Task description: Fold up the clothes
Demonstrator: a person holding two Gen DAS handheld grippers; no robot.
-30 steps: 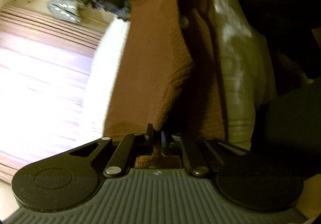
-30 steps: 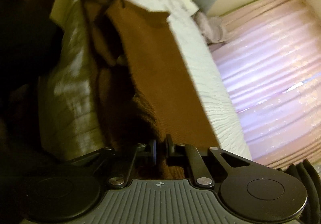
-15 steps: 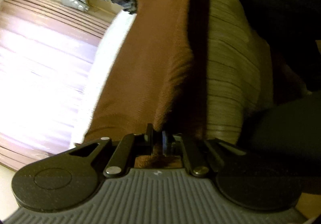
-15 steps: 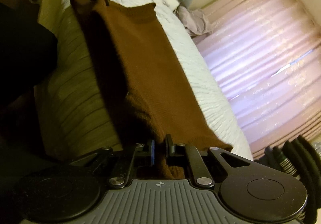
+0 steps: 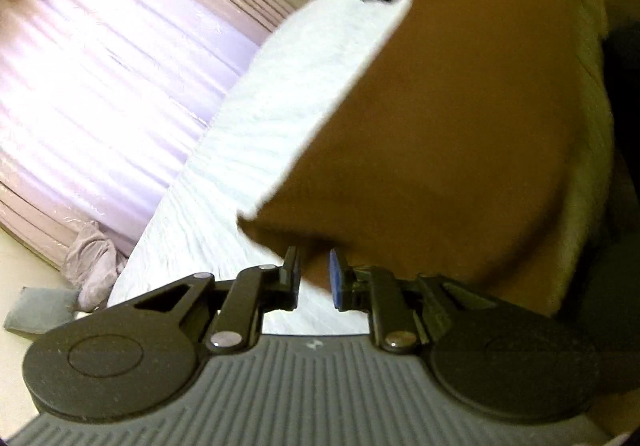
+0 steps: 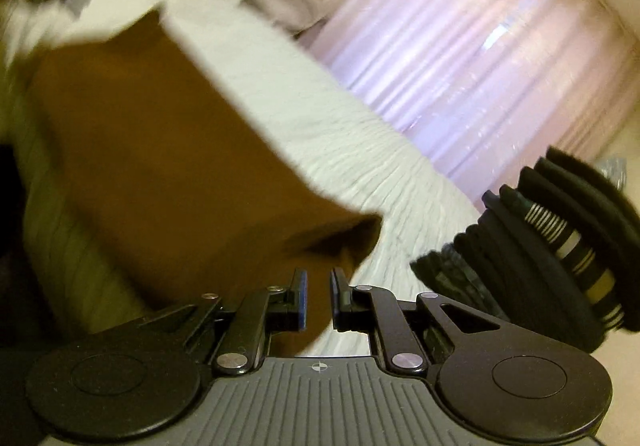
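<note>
On the white bedspread (image 5: pixel 256 134) a brown knit garment (image 5: pixel 460 118) is spread flat, looks soft, floppy and light. Both the left gripper (image 5: pixel 314 278) and right gripper (image 6: pixel 318 292) are held spread, nothing pinched. Corners or the hem edge are probably best grabbed, since the middle would just sag.

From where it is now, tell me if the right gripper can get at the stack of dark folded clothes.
Probably yes: the right gripper is open and empty, and only bare white bedspread lies between it and the dark folded stack to its right.
</note>
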